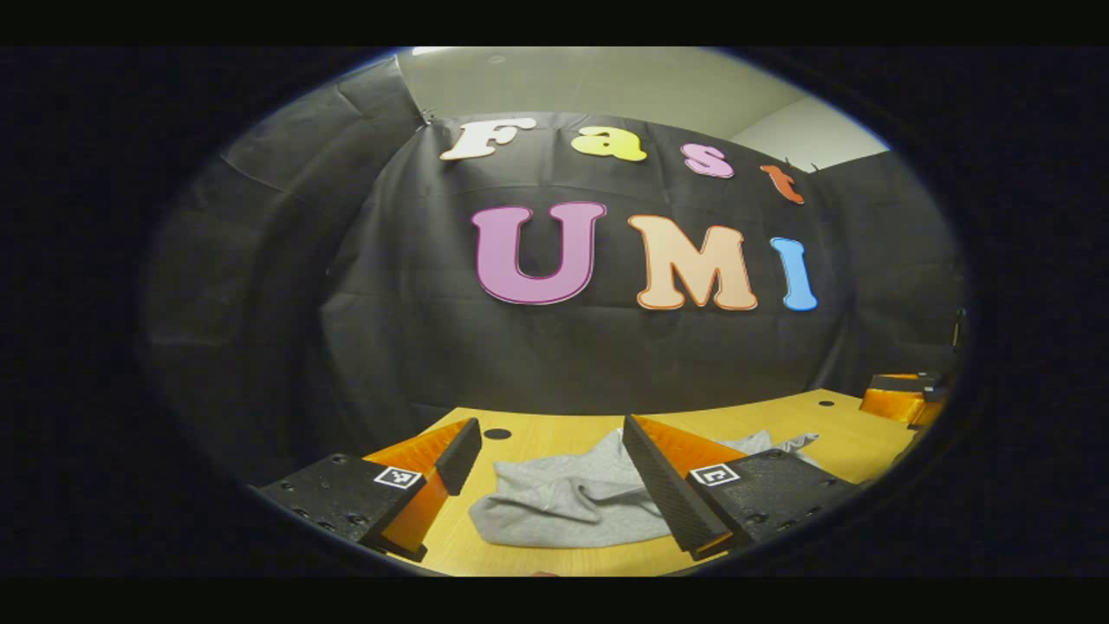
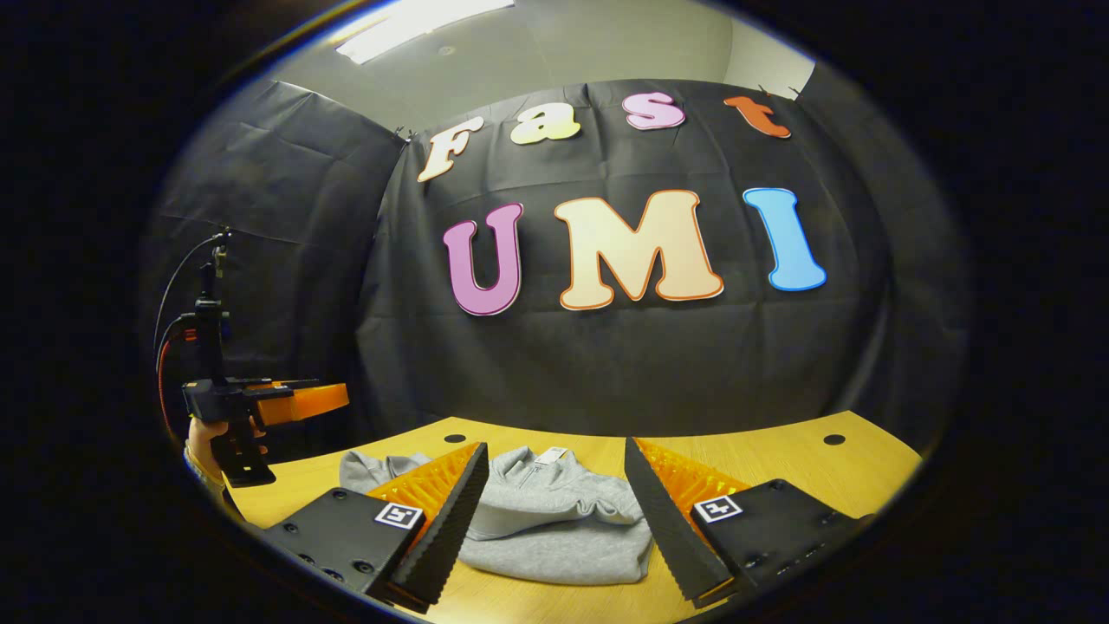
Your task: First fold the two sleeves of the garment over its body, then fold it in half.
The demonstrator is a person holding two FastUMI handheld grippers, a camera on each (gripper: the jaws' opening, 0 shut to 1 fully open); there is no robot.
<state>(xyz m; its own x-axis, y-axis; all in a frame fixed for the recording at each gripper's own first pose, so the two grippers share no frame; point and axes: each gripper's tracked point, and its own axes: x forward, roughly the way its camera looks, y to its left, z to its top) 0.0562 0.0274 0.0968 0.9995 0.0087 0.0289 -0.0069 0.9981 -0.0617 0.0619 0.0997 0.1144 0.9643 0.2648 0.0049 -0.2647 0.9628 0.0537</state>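
The grey garment (image 2: 554, 520) lies bunched on the wooden table (image 2: 780, 459), its sleeves apparently not yet folded. The left gripper (image 1: 550, 472) and right gripper (image 2: 554, 507) hover above it, jaws wide apart, holding nothing. Next, I'd judge, one must descend and pinch a sleeve.

Wooden table (image 2: 762, 459) with crumpled grey garment (image 2: 554, 520) on top
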